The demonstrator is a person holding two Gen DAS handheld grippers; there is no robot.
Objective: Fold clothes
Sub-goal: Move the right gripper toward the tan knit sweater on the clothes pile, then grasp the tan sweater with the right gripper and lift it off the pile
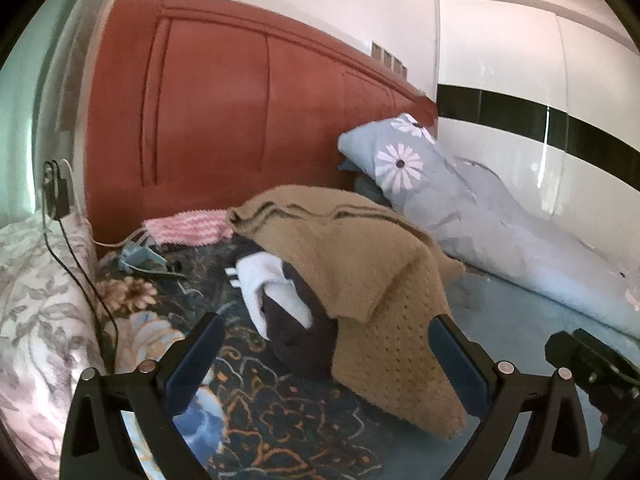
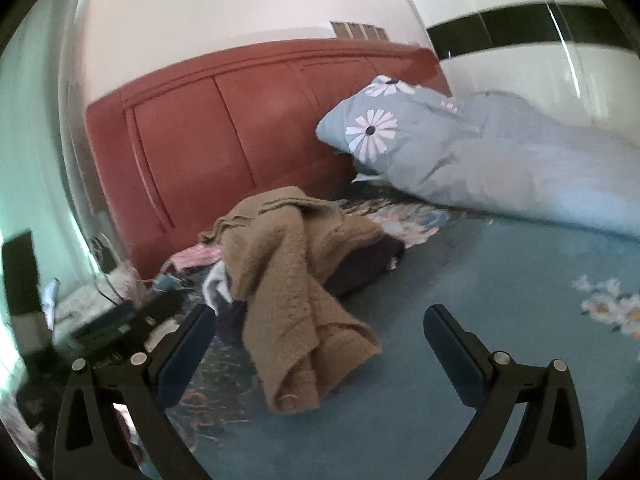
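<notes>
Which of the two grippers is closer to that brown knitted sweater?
Left. The left gripper is open right at the brown sweater, whose hanging edge lies between its fingers. The right gripper, also open, sits slightly back from it.

Red padded headboard (image 1: 224, 112) against white wall. Blue-grey daisy-print pillow (image 1: 404, 160) leaning at its right end. Black cable (image 1: 76, 264) trailing down over floral bedding (image 1: 36, 288) at left.

Under the brown knit (image 1: 360, 264) your dark garment (image 1: 300, 340) and white one (image 1: 264, 280) lie mostly hidden.
</notes>
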